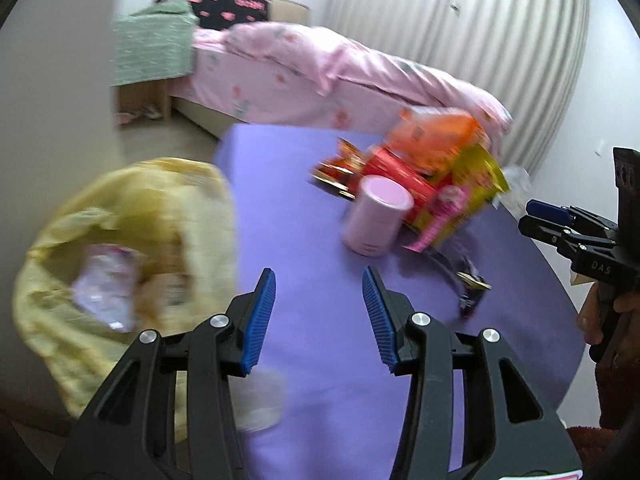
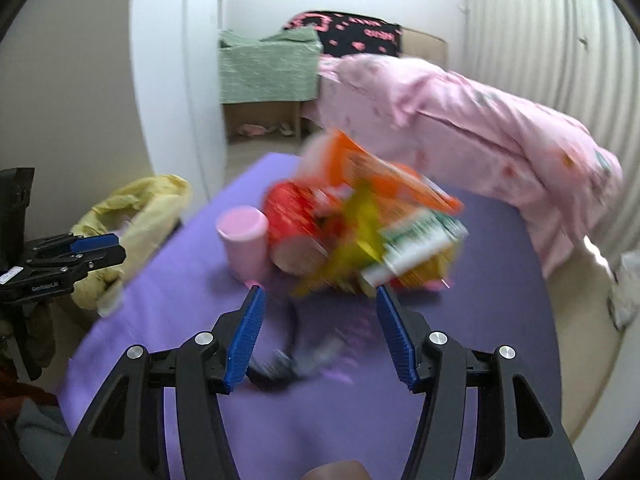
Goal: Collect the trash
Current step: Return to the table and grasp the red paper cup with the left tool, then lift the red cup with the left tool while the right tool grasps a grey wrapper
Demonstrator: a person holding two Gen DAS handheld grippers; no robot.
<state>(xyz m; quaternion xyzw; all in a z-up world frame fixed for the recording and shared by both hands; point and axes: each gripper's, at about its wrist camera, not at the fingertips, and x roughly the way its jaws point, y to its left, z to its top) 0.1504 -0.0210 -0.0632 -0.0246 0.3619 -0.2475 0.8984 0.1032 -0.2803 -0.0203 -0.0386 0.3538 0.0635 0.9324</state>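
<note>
Your left hand-held gripper (image 1: 319, 316) stands partly open with nothing between its blue pads, hanging over the near edge of the purple counter (image 1: 304, 220). Your right hand-held gripper (image 2: 318, 336) is spread wide and also empty, poised above the same counter; a dark wrapper (image 2: 296, 356) lies on the cloth just below its jaws, though blur keeps you from reading it clearly.

Just beyond sits a pink canister (image 1: 376, 216), upright, touching a heap of bright packaging: a red tube (image 2: 294, 216), an orange box (image 1: 440, 132) and a yellow packet (image 1: 476, 184) leaning together. To your left, beside the counter edge, a yellow trash bag (image 1: 132, 248) gapes open with some litter already inside. A bed (image 1: 320, 68) with pink covers stands behind.

You appear to be between pickups, reaching for the next piece. The dark wrapper looks the nearest candidate: lower the right jaws around it, close, then carry it across to the bag.
</note>
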